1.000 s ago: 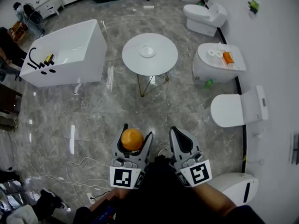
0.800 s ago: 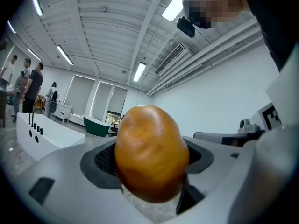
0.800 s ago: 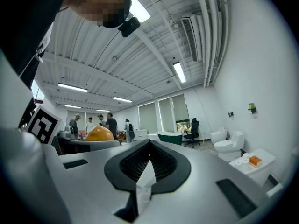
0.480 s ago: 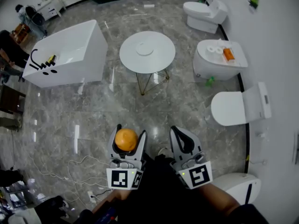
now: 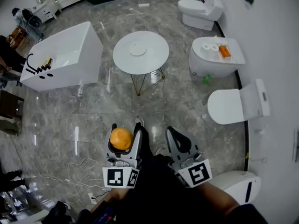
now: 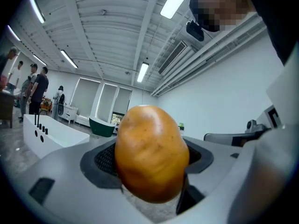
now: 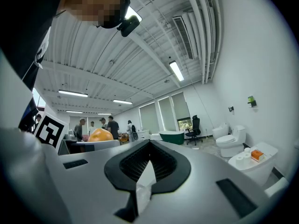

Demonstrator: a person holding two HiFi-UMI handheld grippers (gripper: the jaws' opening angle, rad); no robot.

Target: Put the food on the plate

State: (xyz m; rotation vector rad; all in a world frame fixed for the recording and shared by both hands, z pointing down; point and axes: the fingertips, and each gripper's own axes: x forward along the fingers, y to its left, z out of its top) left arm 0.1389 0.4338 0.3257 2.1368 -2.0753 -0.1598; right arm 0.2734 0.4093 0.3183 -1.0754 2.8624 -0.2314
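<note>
Showroom floor w/ bathroom fixtures — left hand-held gripper (image 5: 125, 129) clamps an orange (image 5: 121, 138), well apart from the plate (image 5: 138, 49) on the round tabletop (image 5: 156, 62); right hand-held gripper (image 5: 170, 131) — jaws together, nothing between.

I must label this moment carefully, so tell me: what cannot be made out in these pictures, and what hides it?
Plate on the round table: head view, too small to tell whether anything lies on it.
Plate: neither gripper view shows it; the food blocks the middle of the left one.
Orange item on the white fixture: head view, too small to name.
Food's kind: rounded, orange; no view settles what it is.
</note>
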